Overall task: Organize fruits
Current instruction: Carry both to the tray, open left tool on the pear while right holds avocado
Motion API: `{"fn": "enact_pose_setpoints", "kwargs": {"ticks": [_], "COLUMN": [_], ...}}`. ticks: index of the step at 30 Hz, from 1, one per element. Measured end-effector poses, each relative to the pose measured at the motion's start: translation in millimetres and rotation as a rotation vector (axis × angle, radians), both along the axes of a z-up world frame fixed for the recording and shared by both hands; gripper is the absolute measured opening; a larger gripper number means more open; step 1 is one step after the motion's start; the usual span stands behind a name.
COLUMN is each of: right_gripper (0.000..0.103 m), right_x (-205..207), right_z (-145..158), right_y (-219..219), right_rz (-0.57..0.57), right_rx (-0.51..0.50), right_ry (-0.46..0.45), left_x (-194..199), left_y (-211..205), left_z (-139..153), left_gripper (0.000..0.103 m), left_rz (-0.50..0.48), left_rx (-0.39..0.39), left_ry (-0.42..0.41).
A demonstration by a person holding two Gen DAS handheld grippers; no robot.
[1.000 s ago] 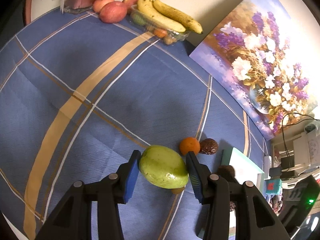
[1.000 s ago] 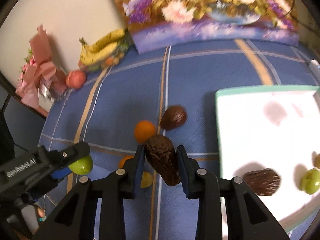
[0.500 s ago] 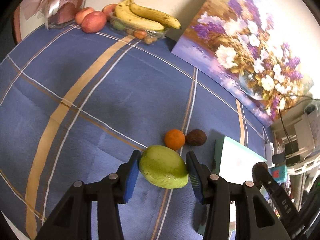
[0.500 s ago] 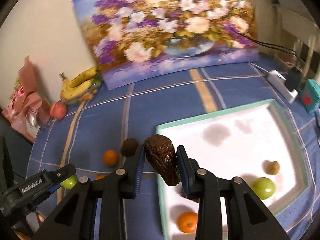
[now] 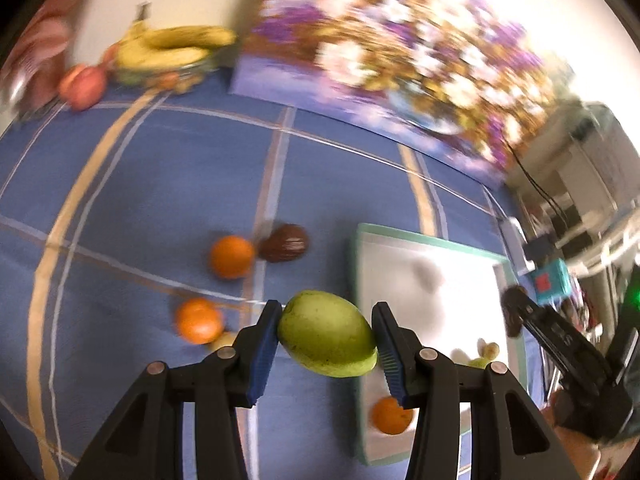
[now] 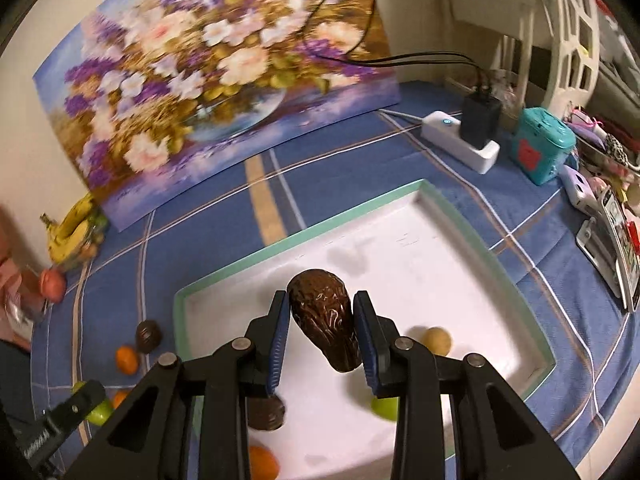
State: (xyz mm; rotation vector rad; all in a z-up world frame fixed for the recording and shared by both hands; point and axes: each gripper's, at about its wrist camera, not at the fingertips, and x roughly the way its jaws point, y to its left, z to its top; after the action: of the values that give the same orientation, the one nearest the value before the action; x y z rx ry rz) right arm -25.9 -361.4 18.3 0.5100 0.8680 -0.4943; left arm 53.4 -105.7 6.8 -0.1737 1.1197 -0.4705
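Between the blue pads of the left gripper sits a green mango, clamped on both sides and carried above the blue checked cloth, just beside the near-left edge of the white tray. The right gripper pinches a dark brown wrinkled avocado above the tray's white floor. Its lower end dips below the pads.

Counted in the right wrist view, the tray holds five pieces: a brown fruit half hidden behind the left finger, an orange partly hidden behind the finger frame, a green fruit partly covered by the right finger, a small tan one in full view, plus the shadowed floor only. So four show there.

On the cloth lie two oranges, one brown avocado touching the farther orange, and a pale fruit mostly hidden.

Motion blur smears the left view: the bananas, red apples and flower painting lack detail.
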Motion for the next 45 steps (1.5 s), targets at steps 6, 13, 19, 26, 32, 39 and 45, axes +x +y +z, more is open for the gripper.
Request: {"fn": "enact_pose_setpoints", "kwargs": {"ticks": [6,13,19,26,32,39,45], "right_gripper": [0.034,0.034,0.034,0.034,0.034,0.034,0.034], "right_x": [3,3,4,5,5,6,3], "right_z": [-25,-37,-48,-59,-62,-63,-54], "right_y": [-18,-27,-32,-33,-32,-33,-33], "right_rz": [-0.033,-0.040,-0.050,-0.047,-0.045,-0.046,-0.048], "right_rx": [0.052,0.066,0.065,0.074,0.075,0.076,0.061], "right_ry": [0.015,0.023,0.057,0.090,0.098,0.103,0.089], "left_x": [-1,-2,-1,-3,-4,-4,-7], "left_y": [-46,-87,-98,-103,-103,-105,-107], "left_z": [-9,-23,-43,-59,-61,-60,-45], "left_gripper": [0.049,0.049,0.049,0.049,0.049,0.050,0.050], "left_rz": [-0.095,-0.183,-0.201,-0.214,-0.216,-0.221,-0.235], "left_rx": [-0.015,0.005,0.047,0.094,0.105,0.107,0.097], "left_ry": [-0.032,-0.075,-0.047,-0.031,-0.021,-0.023,-0.055]}}
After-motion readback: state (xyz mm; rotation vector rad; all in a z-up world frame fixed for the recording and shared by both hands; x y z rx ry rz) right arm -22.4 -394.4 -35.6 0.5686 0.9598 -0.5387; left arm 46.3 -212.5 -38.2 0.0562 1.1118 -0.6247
